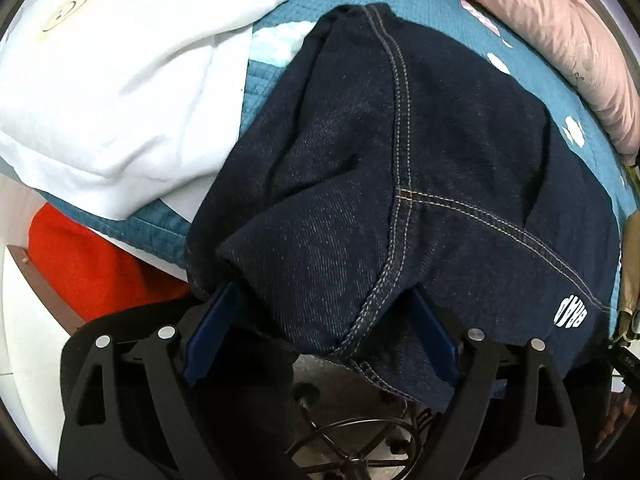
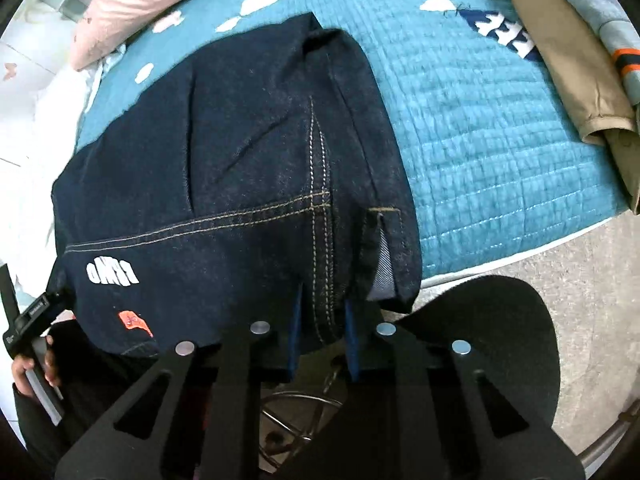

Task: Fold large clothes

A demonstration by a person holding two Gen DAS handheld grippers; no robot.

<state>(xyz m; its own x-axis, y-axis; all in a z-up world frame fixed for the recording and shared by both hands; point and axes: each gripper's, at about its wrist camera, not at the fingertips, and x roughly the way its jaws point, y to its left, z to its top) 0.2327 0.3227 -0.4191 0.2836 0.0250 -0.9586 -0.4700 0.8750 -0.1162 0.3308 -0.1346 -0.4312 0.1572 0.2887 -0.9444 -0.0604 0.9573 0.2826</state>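
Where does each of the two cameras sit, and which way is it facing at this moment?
Left wrist: on the left gripper, looking steeply down at the dark jeans on the teal quilt; jaws wide, denim bunched between them.
Right wrist: on the right gripper, looking steeply down; jaws pinched on the jeans' stitched seam; the person's other hand shows at left.
Shared: jeans, quilt, pink bedding.

I am in a home bedroom: a bed under a teal quilted cloud-print bedspread (image 2: pixel 480 128), a plump white pillow (image 1: pixel 120 92), a pink ribbed cushion (image 1: pixel 560 40).
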